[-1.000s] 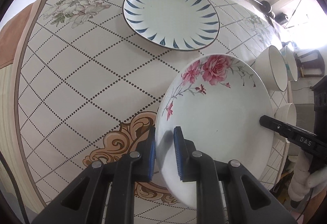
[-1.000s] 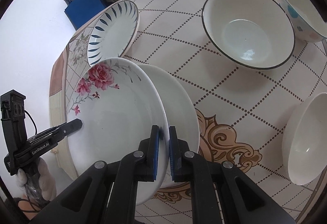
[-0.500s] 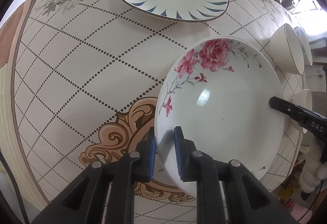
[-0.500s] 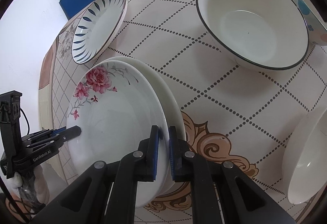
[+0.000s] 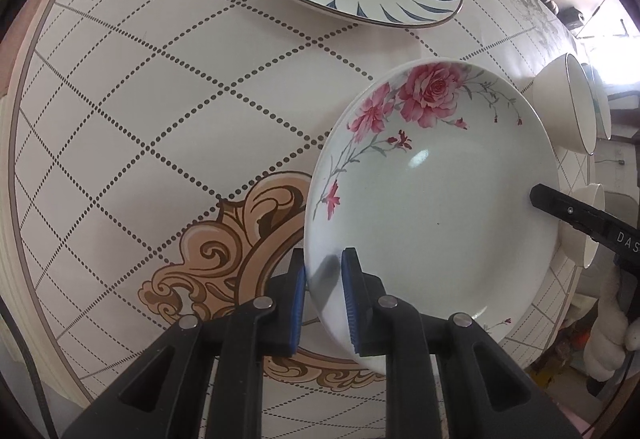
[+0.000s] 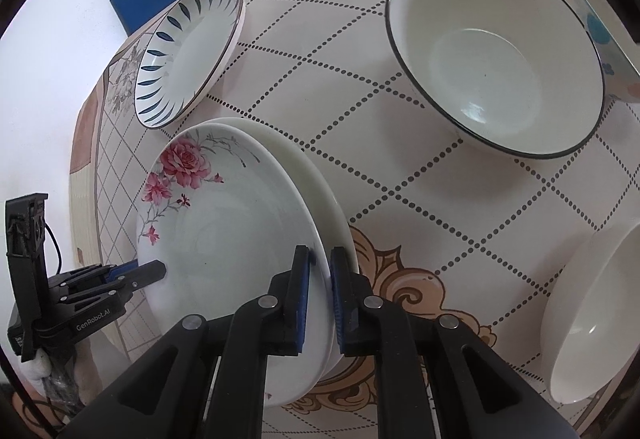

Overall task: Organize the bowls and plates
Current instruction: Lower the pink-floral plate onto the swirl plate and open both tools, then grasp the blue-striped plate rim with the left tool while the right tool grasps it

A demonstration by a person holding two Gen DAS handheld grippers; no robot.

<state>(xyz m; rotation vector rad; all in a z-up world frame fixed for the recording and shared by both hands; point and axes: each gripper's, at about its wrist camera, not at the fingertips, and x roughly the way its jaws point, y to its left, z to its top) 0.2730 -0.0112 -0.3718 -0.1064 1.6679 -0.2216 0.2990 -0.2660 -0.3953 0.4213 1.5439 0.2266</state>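
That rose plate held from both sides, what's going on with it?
A person is working two handheld grippers. The left gripper and the right gripper each clamp opposite rims of the rose plate, which sits over a plain white plate on the patterned table. The right jaws have just been easing open, rim between them. A blue-striped plate, a black-rimmed bowl and a white bowl stand apart.

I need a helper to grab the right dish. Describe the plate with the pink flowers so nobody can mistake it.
On the round table with the dotted diamond pattern, look just in front of the blue-striped plate. The rose plate sits on a plain white plate, its rim pinched by both grippers. It alone carries pink roses on a grey stem.
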